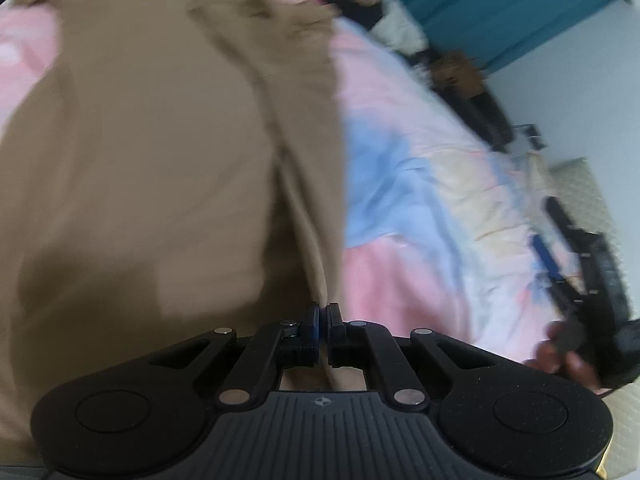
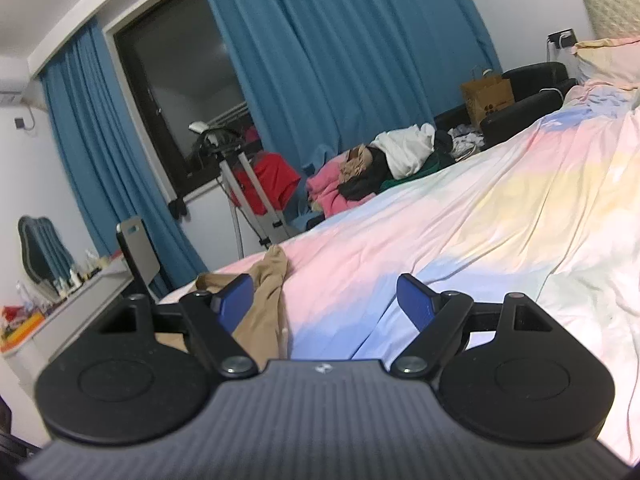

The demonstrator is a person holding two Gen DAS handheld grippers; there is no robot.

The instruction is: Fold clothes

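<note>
The left gripper (image 1: pixel 323 320) has its jaws pinched on an edge of the tan garment (image 1: pixel 160 152) — a fold appears under way. The right gripper (image 2: pixel 324 300), jaws apart, holds nothing and likely needs another edge. The garment lies wrinkled on the pastel bedsheet (image 2: pixel 460 216).

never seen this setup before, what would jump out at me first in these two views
In the left wrist view, a big tan garment fills most of the picture, lying on the pastel bedspread, with the left gripper closed at its edge, apparently pinching the cloth. In the right wrist view, the right gripper hangs open above the bed, with blue curtains and a heap of clothes at the far side.
</note>
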